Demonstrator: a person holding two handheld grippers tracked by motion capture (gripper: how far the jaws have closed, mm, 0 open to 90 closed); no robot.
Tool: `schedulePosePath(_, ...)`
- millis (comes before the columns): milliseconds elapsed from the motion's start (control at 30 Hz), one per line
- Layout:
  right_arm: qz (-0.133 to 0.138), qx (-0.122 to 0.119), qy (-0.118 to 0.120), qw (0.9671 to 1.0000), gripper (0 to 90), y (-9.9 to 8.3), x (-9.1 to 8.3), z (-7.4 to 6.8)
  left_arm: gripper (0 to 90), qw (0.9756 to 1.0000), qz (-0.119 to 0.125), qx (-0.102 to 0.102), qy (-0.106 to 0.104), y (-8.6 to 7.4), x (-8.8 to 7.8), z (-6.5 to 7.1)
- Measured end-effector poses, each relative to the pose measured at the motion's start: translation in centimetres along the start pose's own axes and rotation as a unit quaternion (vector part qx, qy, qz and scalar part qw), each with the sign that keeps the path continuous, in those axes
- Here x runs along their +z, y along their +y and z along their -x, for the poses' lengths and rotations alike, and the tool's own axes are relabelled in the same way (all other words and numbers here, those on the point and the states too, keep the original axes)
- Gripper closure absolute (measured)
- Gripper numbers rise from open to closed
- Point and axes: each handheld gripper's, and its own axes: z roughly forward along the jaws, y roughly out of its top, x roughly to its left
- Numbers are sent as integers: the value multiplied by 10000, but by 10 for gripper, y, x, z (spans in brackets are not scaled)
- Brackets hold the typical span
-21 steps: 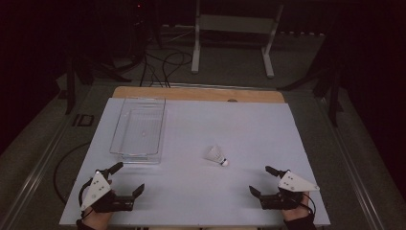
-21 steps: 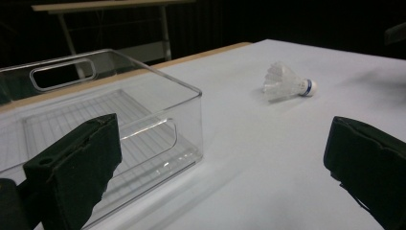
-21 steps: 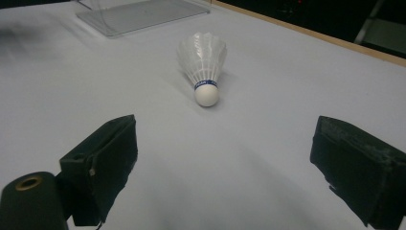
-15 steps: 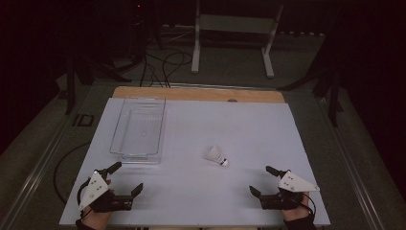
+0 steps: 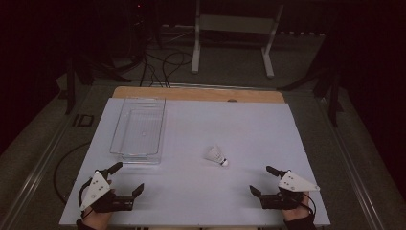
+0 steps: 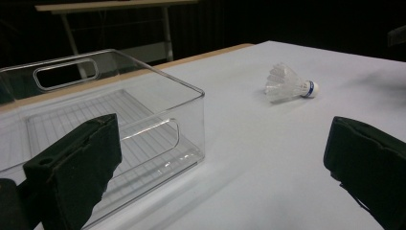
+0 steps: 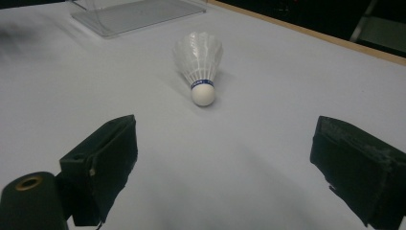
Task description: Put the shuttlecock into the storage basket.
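Shuttlecock (image 5: 217, 156) white-feathered, lying sideways (blue band, white cork).

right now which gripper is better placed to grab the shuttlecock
Probably the right gripper. Its open jaws already point at the shuttlecock, whose cork end faces it in the right gripper view. The left gripper is also open but sits in front of the clear bin.

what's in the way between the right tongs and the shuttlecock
Nothing visible. The right tongs are open near the table's front edge, and only bare white table lies between them and the shuttlecock. The clear bin sits off to the left.
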Motion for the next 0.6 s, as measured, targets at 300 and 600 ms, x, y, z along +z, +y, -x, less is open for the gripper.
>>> schedulePosePath(300,-25,78,-4,10000,91,1,-2,1,0,10000,37,-22,-9,0,0,0)
schedulePosePath(600,76,285,34,9996,82,4,-6,2,0,10000,43,-46,-42,0,0,0)
